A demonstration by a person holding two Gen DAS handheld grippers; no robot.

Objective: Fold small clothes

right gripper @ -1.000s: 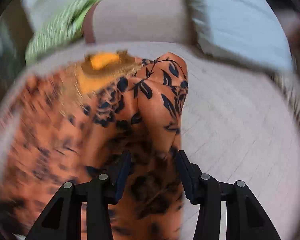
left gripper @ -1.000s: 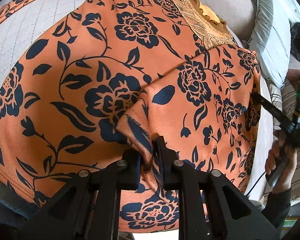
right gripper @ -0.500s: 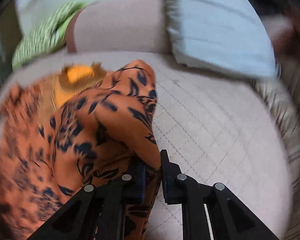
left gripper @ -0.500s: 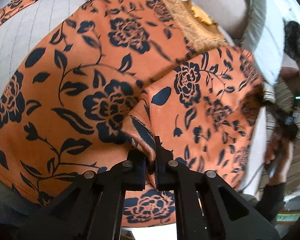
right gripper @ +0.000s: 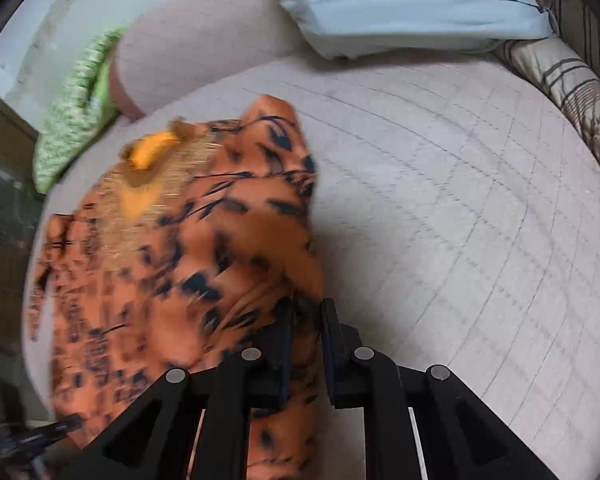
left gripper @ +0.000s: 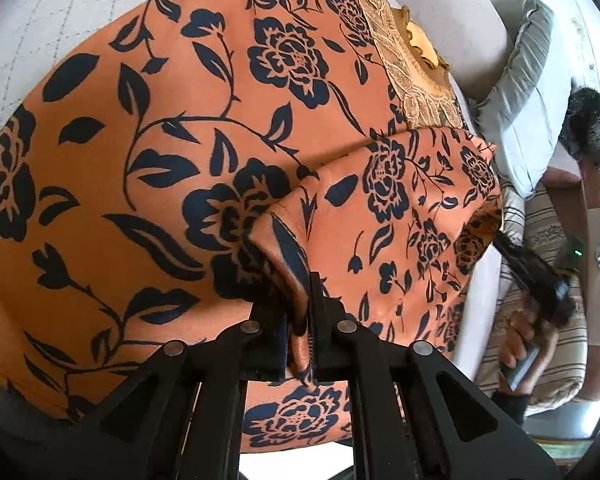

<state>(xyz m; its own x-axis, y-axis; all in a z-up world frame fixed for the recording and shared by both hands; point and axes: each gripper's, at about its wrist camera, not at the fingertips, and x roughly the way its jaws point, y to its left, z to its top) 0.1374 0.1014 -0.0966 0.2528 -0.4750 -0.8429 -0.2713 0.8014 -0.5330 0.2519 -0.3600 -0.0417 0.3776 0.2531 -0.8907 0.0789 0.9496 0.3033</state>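
Left wrist view: clamping the left gripper (left gripper: 298, 320) at six o'clock onto a folded edge of the orange garment with dark navy flower print (left gripper: 160, 152), jaws pressed together on the fabric pinched between them. Spreading across most of the frame, lying on the pale quilted bed cover (left gripper: 40, 28) showing at ten o'clock. Showing a cream lace collar panel (left gripper: 408, 76) at one o'clock, with a fold of the same cloth doubled over toward three o'clock. Reaching in at four o'clock, the right gripper (left gripper: 512, 248) nipping the far edge of that fold, a hand (left gripper: 520, 344) wrapped around its handle. Leaning at two o'clock, a light grey pillow (left gripper: 528, 92). Right wrist view, blurred: closing the right gripper (right gripper: 306, 332) at six o'clock on a bunched ridge of the garment (right gripper: 148, 264), cloth filling the narrow gap between the jaws. Lying from nine to six o'clock on the cover (right gripper: 460, 200). Resting at twelve o'clock, the pillow (right gripper: 400, 4); at ten o'clock, a green patterned cushion (right gripper: 76, 112).
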